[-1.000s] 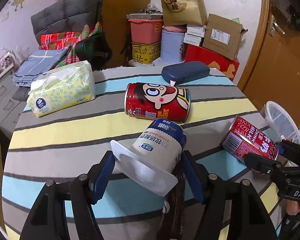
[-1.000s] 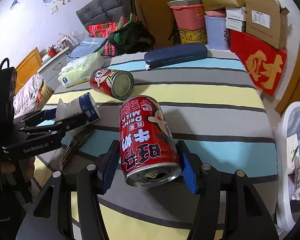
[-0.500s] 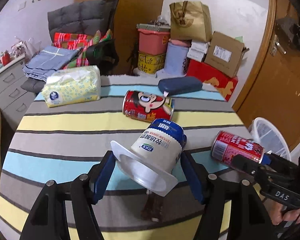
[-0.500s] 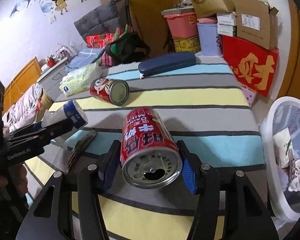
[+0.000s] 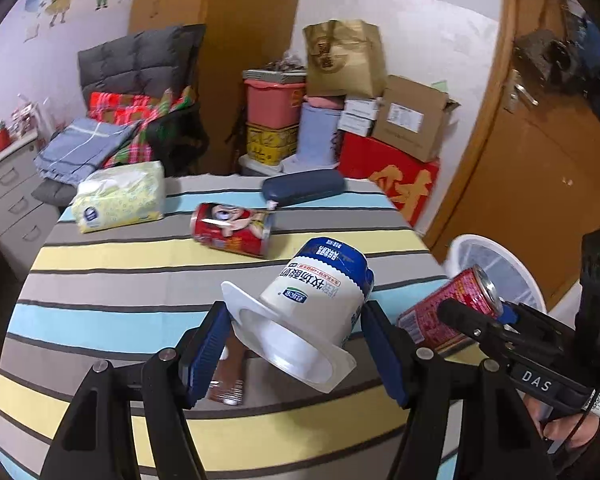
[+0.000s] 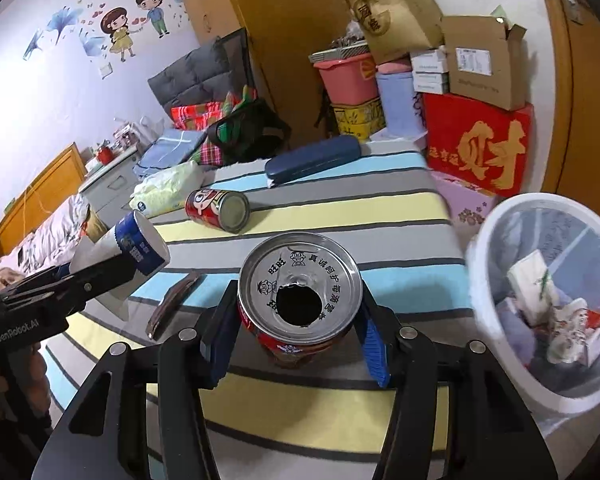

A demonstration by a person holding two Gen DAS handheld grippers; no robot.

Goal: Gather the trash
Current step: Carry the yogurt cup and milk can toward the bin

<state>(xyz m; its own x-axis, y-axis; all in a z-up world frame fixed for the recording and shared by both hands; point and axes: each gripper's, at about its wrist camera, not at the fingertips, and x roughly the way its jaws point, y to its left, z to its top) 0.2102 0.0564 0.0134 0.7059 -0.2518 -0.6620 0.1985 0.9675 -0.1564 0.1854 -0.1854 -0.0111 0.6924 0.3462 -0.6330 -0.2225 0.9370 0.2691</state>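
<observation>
My left gripper [image 5: 296,320] is shut on a white and blue yogurt cup [image 5: 312,300], held tilted above the striped table [image 5: 112,272] with its open mouth towards the camera. My right gripper [image 6: 298,304] is shut on a red drink can [image 6: 300,280], its jaws still closing tighter; the can's opened top faces the camera. Both are lifted off the table. Another red can [image 5: 232,230] lies on its side mid-table. A brown wrapper [image 5: 228,376] lies flat under the cup. The white trash bin [image 6: 480,264] stands off the table's right edge, with trash inside.
A tissue pack [image 5: 120,196] and a dark blue case [image 5: 304,190] lie at the table's far side. Boxes, tubs and a paper bag are stacked behind, beside a wooden door [image 5: 540,184]. A hand holds each gripper's handle.
Both grippers have risen and drawn back from the table with their loads. The held can has tipped so its top faces the camera. The bin has come further into view.
</observation>
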